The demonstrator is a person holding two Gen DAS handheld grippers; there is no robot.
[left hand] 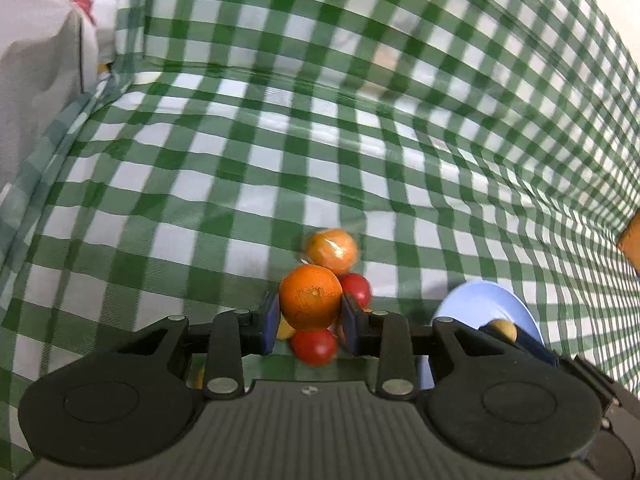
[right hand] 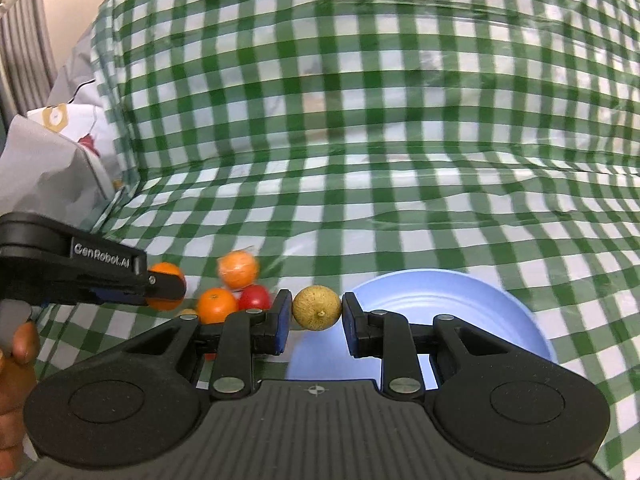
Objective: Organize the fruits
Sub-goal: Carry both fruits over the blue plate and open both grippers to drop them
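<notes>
My left gripper [left hand: 310, 312] is shut on an orange [left hand: 311, 297] and holds it above a small pile of fruit: a wrapped orange [left hand: 333, 251] and two red fruits [left hand: 356, 289] [left hand: 315, 347]. My right gripper [right hand: 316, 314] is shut on a small yellow-brown fruit [right hand: 317, 307], held at the left rim of a pale blue plate [right hand: 440, 300]. In the right wrist view the left gripper [right hand: 166, 292] shows at the left with its orange [right hand: 166, 274], beside the wrapped orange [right hand: 239, 269], another orange [right hand: 216, 305] and a red fruit [right hand: 256, 297].
A green and white checked cloth [right hand: 400, 200] covers the table and rises behind it. A grey and white fabric [left hand: 44, 68] lies at the far left. The blue plate [left hand: 484, 304] sits right of the fruit pile. An orange-brown object [left hand: 632, 240] shows at the right edge.
</notes>
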